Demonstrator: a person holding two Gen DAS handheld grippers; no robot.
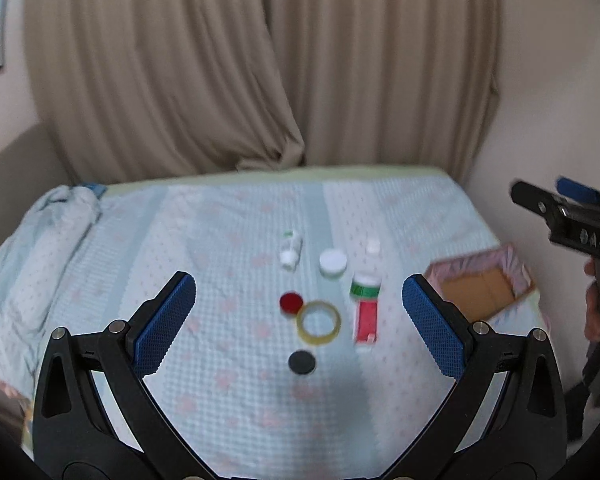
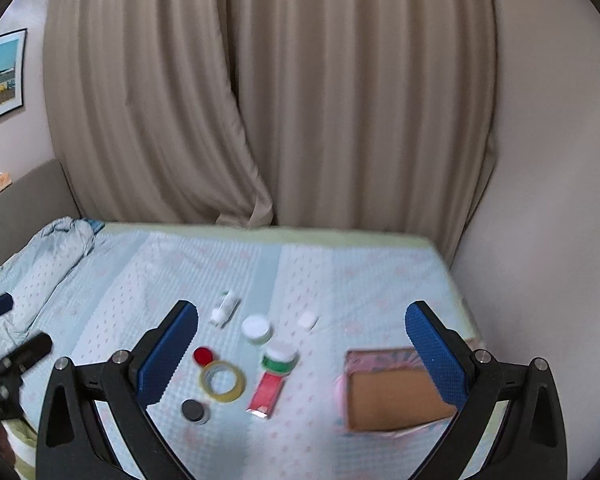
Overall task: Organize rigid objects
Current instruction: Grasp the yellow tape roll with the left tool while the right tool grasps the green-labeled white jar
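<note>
— Gaping wide, the left gripper (image 1: 299,308) holds nothing; tape ring (image 1: 318,323) lies between its fingers.
— And the right gripper (image 2: 302,338)?
— Equally spread, empty; cardboard box (image 2: 396,394) at its four o'clock.

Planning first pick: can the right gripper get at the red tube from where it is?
Probably yes. The right gripper is open and empty above the bed, and the red tube lies flat with bare cover on both long sides; only the green-banded jar touches its far end.
</note>
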